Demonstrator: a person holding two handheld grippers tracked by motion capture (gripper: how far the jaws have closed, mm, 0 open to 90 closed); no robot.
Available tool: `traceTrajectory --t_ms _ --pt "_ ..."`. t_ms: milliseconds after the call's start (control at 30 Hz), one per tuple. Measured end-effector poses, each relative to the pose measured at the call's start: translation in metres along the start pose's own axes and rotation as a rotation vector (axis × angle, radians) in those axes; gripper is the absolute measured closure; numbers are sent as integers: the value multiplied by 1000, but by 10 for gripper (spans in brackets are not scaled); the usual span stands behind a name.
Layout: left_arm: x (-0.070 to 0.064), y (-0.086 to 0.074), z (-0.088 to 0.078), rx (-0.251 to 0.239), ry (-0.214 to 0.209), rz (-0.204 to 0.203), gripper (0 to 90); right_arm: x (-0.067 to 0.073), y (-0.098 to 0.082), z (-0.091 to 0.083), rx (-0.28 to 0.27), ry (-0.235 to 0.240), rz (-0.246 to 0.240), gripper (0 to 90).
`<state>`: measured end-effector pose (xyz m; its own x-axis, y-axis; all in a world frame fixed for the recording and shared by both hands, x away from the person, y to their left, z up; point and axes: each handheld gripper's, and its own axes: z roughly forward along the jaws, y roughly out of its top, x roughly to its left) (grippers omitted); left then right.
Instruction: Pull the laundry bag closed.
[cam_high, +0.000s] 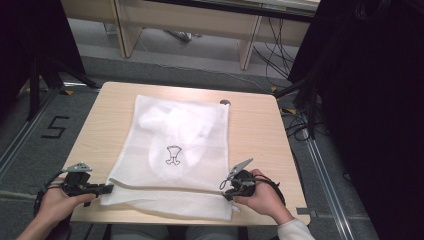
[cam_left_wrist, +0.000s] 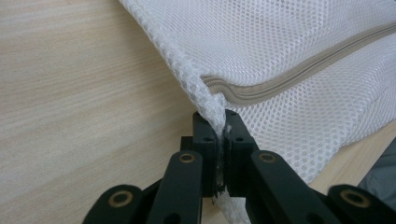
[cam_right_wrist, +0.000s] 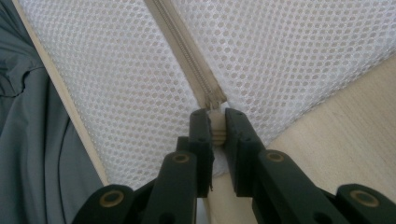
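Mesh laundry bag (cam_high: 180, 150) is lying flat in the middle of the wooden table (cam_high: 260, 135), with something white and soft inside it. On the left, the left gripper (cam_high: 102, 189) is pinching the bag's near corner, jaws squeezed tight on the mesh (cam_left_wrist: 212, 109). Running across the near edge is the zipper (cam_left_wrist: 299, 70) (it looks closed along the part that is showing). On the right, the right gripper (cam_high: 227, 187) is biting the zipper pull (cam_right_wrist: 215, 105) at the other corner. It looks like the zipping step is happening now. Next, one side needs holding steady while the pull is sliding along. The bag's near edge is sitting close to the table's front edge, but the far side is offering plenty of free room.
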<state>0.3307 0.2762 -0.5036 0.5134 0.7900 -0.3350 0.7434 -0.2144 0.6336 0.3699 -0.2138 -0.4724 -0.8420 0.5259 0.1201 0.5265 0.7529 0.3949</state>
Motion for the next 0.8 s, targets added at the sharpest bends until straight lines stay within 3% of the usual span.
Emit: traceTrajectory --t_ms 67,100,200,233,300,367,400,433,467,533,567,667,767,800 --pt "0 -1 1 12 1 17 843 0 0 1 -5 -1 1 823" --pt "-1 -2 3 -1 8 -3 835 0 0 1 -5 1 3 822" --pt "0 -2 3 33 11 11 798 0 -1 2 -18 8 19 811" --pt "1 -2 3 48 14 27 764 0 -2 2 -23 9 24 802" --pt "1 -2 3 63 11 18 684 -2 -3 2 -48 20 40 763" --pt "0 -1 3 -2 10 -21 603 -2 -5 1 -82 31 92 729" --pt "1 0 1 -5 17 4 567 -3 -6 0 -112 12 118 721" --pt "-1 0 1 -59 25 -10 502 -8 -7 -3 -188 2 133 692" --pt "0 1 -1 -78 38 4 502 -8 -7 -3 -188 2 133 692" --pt "0 3 -2 -134 51 12 453 -12 -9 -6 -266 -6 210 658" --pt "0 3 -2 -144 53 15 431 -15 -10 -9 -276 -31 243 656" --pt "0 4 -2 -153 46 32 398 -21 -14 -9 -340 -48 302 643" --pt "0 4 0 -137 56 43 360 -28 -17 -12 -324 -42 342 632" --pt "0 4 0 -144 62 41 357 -28 -18 -9 -370 -46 360 632"
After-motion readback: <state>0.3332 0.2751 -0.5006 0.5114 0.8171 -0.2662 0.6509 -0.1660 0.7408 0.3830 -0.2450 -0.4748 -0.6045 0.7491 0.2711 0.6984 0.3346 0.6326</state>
